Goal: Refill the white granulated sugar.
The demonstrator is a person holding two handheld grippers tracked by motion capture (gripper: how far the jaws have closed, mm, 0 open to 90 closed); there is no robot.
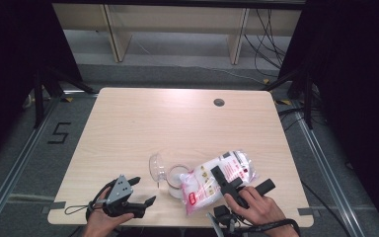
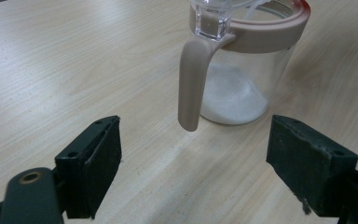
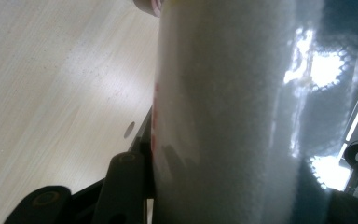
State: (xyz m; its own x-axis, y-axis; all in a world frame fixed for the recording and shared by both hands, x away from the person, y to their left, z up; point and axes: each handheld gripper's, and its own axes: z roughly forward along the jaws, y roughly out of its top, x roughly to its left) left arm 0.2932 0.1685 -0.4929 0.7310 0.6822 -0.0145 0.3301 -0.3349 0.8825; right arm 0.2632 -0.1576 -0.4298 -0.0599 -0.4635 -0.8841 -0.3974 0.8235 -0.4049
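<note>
Pouring in hand, judging by the tilt. At left, left gripper [image 1: 140,193] idle near the table's [image 1: 177,118] front edge, jaws spread on nothing. Just right of it, jar [image 1: 176,178] upright with lid [image 1: 156,167] flipped back, some white grains inside. Further right, right gripper [image 1: 229,183] pinching the bag [image 1: 217,178], mouth tipped over the jar's rim. Next, probably: more lift at the bag's tail, mouth kept over the opening. Left gripper view adds the jar's handle [image 2: 192,81] and grain level [image 2: 233,100]; right gripper view, the bag [image 3: 233,116] pressed against a pad.

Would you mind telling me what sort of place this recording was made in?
Probably a lab recording bay: a bare wooden table on metal floor rails, black curtains at both sides, loose cables behind.
</note>
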